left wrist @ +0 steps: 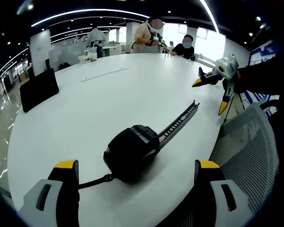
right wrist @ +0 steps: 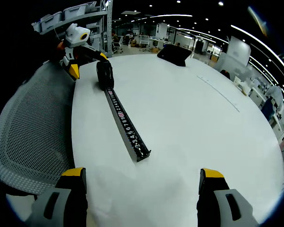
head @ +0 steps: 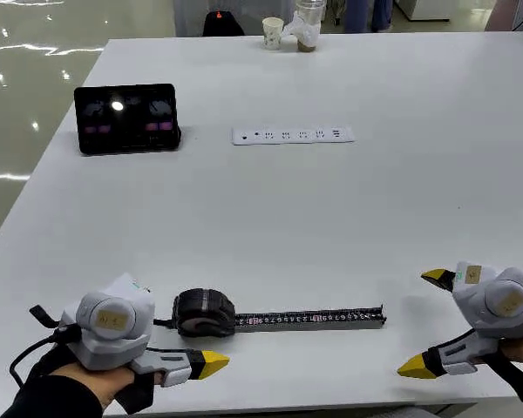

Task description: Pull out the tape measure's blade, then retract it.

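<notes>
- The left gripper [left wrist: 137, 166] was released – jaws spread wide and clamping nothing, with the tape measure's case [left wrist: 131, 152] lying between them and touching neither.
- In the head view this gripper sat at 7 o'clock, held in a dark-sleeved hand [head: 87, 383], its one visible yellow tip just below the case.
- The right gripper [head: 423, 322] was also released, at 4 o'clock in the head view, its jaws far apart and empty.
- The blade [head: 314, 318] lay flat on the white table [head: 331, 218], pulled out from the case toward 3 o'clock; its end hook stopped near the right gripper but apart from it (in the right gripper view it lay just ahead, between the jaws).
- Farther out – a dark tablet [head: 126, 117] at 10 o'clock, a white power strip [head: 292, 135] toward 12, and a paper cup [head: 272, 33] at the far edge.
</notes>
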`<state>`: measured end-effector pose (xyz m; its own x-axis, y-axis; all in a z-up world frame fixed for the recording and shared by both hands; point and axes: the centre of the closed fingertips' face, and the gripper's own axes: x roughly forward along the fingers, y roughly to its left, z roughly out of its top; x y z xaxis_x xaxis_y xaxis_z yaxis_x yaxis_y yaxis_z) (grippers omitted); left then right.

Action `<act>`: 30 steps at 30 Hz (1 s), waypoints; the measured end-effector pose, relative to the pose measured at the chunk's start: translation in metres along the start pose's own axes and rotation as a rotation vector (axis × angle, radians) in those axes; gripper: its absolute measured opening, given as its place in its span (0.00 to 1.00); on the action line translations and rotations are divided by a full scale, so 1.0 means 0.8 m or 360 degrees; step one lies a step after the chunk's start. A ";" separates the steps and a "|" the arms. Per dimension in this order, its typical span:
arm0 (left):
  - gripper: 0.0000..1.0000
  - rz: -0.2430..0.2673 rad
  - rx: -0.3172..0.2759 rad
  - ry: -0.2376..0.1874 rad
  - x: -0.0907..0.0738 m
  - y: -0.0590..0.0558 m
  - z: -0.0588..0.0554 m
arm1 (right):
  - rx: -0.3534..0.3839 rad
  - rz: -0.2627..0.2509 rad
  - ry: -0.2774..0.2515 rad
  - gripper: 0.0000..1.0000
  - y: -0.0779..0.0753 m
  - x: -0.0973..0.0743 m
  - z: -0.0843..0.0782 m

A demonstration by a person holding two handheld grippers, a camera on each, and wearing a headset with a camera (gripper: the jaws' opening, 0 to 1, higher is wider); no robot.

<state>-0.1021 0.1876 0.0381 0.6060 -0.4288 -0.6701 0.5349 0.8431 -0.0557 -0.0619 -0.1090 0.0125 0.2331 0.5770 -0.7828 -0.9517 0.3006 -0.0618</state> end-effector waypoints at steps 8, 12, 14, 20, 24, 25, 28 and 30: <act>0.99 0.0021 -0.0026 -0.0025 0.009 -0.011 0.006 | -0.0119 0.0070 0.0043 0.99 -0.003 0.009 0.004; 0.99 0.0172 -0.0178 -0.0056 0.010 0.011 0.010 | -0.0162 0.0114 0.0068 0.96 -0.006 0.012 0.006; 0.99 0.0225 -0.0211 -0.0076 0.009 0.019 0.014 | -0.0168 0.0126 0.0085 0.95 -0.007 0.014 0.007; 0.99 0.0257 -0.0227 -0.0114 0.009 0.023 0.029 | -0.0240 0.0197 0.0106 0.84 -0.004 0.020 0.011; 0.99 0.0257 -0.0263 -0.0130 0.017 0.017 0.036 | -0.0253 0.0235 0.0124 0.80 -0.003 0.026 0.011; 0.99 0.0273 -0.0269 -0.0136 0.018 0.016 0.038 | -0.0259 0.0242 0.0131 0.78 -0.003 0.028 0.010; 0.99 0.0320 -0.0251 -0.0162 0.018 0.016 0.044 | -0.0253 0.0272 0.0143 0.75 -0.003 0.032 0.010; 0.99 0.0318 -0.0261 -0.0160 0.018 0.017 0.044 | -0.0263 0.0285 0.0153 0.73 -0.004 0.034 0.010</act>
<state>-0.0657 0.1815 0.0538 0.7496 -0.2718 -0.6036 0.3013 0.9520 -0.0545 -0.0512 -0.0885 -0.0039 0.0454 0.5325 -0.8452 -0.9976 0.0677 -0.0110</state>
